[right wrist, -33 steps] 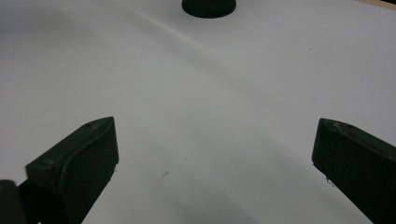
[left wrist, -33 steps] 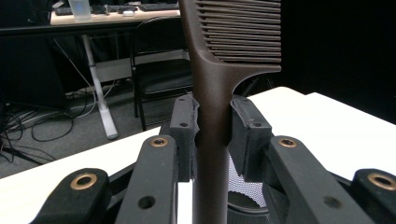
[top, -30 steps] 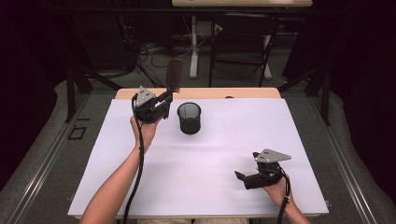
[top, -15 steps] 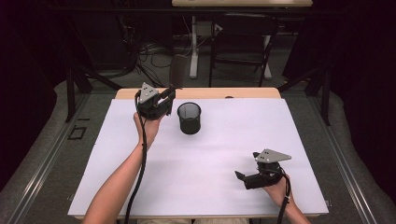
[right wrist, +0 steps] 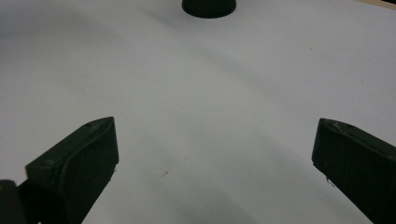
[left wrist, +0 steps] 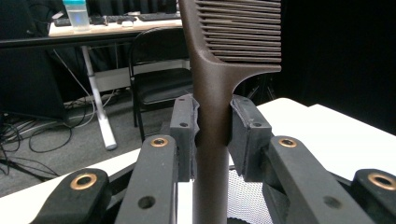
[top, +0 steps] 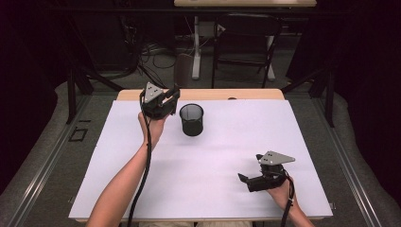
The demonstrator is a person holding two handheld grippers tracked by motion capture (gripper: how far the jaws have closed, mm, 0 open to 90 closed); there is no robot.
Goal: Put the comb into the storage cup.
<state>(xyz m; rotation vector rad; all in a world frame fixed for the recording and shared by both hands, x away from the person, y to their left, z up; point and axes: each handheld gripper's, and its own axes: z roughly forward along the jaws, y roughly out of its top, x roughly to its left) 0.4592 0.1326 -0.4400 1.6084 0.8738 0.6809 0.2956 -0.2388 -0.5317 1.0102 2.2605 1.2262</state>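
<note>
comb held over the mesh cup, right gripper idle

the table point(top: 213, 156), covered with a white sheet that left a strip of wood bare along its far edge, took up most of the high view. a person's 2 forearms came in from the bottom of that view, 1 gripper in each hand.

the left gripper point(top: 160, 101) was raised near the far left part of the sheet, just beside the black mesh cup point(top: 191, 119), which stood upright on the white surface. in the left gripper view the 2 pads point(left wrist: 182, 126) were clamped on the handle of a dark brown comb point(left wrist: 212, 93). the comb stood upright between them, its teeth at the top pointing to the right of that view, its handle running down past the bottom edge. behind the handle, low between the jaws, a patch of the cup's mesh point(left wrist: 243, 198) showed, so the comb's lower end hung over or close by the cup; whether it touched the cup could not be told.

the right gripper point(top: 250, 180) lay low near the front right of the sheet, well apart from the cup. in the right gripper view its jaws stood wide, with bare white surface between them and the cup's base point(right wrist: 208, 7) far off at the top edge.
</note>
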